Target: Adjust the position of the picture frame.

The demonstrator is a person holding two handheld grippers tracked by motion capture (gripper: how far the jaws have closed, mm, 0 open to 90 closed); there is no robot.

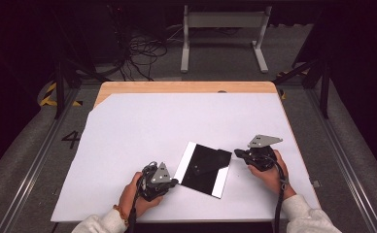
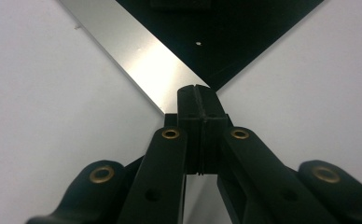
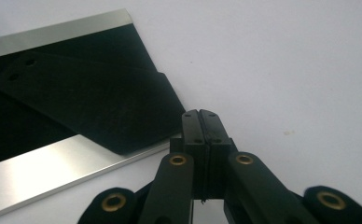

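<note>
Hands rest low on the white tabletop (image 1: 128, 141), wrists near its 6 o'clock edge. Left gripper (image 1: 173, 182), jaws shut and empty, touches the black panel's (image 1: 206, 167) 7 o'clock corner; right gripper (image 1: 237, 153), likewise shut and empty, sits at 3 o'clock.

You have a black plate (image 1: 203, 169) edged with two silver bands, lying on a white sheet (image 1: 143, 131) over a light wooden table (image 1: 186, 87); both grippers (image 1: 174, 182) are black.

Dim room, grey floor (image 1: 26, 160), tangled cables (image 1: 143, 53).
</note>
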